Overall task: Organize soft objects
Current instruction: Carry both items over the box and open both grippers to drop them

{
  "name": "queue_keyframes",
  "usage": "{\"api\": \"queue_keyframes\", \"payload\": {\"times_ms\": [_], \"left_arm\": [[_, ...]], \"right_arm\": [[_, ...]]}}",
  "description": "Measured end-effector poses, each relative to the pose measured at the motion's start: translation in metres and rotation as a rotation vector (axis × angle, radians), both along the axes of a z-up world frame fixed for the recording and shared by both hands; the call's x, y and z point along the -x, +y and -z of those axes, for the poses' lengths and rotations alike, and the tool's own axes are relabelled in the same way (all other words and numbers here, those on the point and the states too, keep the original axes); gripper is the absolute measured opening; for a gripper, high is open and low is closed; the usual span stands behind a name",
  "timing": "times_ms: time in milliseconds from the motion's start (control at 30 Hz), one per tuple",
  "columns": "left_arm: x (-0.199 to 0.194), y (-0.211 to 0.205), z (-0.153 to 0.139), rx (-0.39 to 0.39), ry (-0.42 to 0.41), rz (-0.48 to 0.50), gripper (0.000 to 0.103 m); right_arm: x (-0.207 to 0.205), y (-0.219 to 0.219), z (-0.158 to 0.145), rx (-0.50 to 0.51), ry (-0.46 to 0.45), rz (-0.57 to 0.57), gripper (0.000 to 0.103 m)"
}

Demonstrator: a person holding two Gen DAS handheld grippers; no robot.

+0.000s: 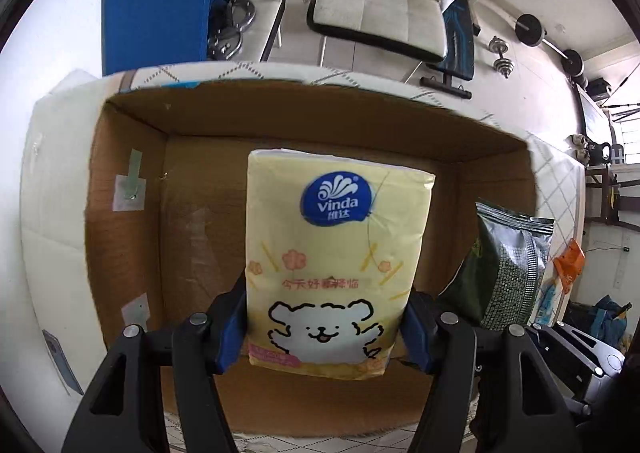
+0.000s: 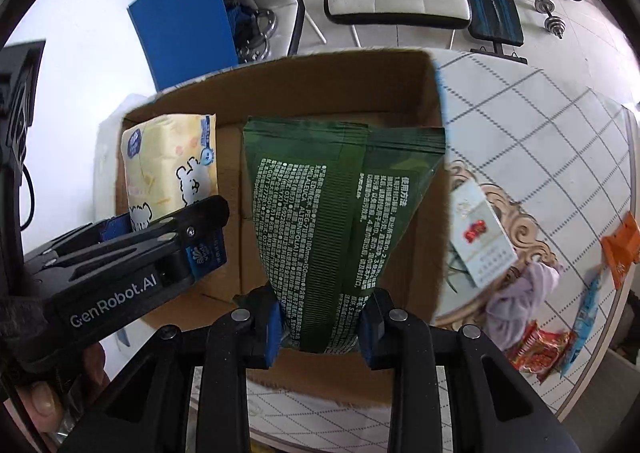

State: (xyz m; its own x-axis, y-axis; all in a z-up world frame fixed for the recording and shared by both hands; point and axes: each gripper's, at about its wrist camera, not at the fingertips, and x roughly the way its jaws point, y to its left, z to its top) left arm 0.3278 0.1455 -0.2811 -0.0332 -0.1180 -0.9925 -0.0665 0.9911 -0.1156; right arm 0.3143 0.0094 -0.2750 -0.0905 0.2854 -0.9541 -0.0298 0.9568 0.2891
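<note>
My left gripper (image 1: 326,329) is shut on a yellow Vinda tissue pack (image 1: 336,245) with a white bear print, held over the open cardboard box (image 1: 132,237). My right gripper (image 2: 320,327) is shut on a dark green wipes pouch (image 2: 340,221), held over the same box (image 2: 424,253) to the right of the tissue pack (image 2: 168,169). The green pouch also shows at the right in the left wrist view (image 1: 504,273). The left gripper (image 2: 160,249) shows at the left in the right wrist view.
The box stands on a white table with a grid pattern (image 2: 540,125). To its right lie a white carton (image 2: 480,237), a lilac cloth (image 2: 520,301), red and orange snack packets (image 2: 540,349) and a blue packet (image 2: 584,317). Chairs, a blue board and weights stand beyond.
</note>
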Motion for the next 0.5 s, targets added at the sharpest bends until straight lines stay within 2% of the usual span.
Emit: {"api": "queue_keyframes", "payload": {"times_ms": [233, 367, 433, 500], "left_arm": [[-0.018, 0.009, 0.041, 0.034, 0.069, 0.020, 0.062], [-0.025, 0.009, 0.050, -0.006, 0.080, 0.002, 0.063], [-0.027, 0.011, 0.054, 0.013, 0.099, 0.005, 0.063], [-0.029, 0.010, 0.052, 0.023, 0.105, 0.017, 0.065]], "right_arm": [[-0.021, 0.027, 0.040, 0.097, 0.025, -0.045, 0.032], [-0.029, 0.032, 0.053, 0.136, 0.038, -0.065, 0.034], [-0.031, 0.032, 0.054, 0.139, 0.034, -0.064, 0.043], [-0.031, 0.031, 0.050, 0.139, 0.022, -0.057, 0.069]]}}
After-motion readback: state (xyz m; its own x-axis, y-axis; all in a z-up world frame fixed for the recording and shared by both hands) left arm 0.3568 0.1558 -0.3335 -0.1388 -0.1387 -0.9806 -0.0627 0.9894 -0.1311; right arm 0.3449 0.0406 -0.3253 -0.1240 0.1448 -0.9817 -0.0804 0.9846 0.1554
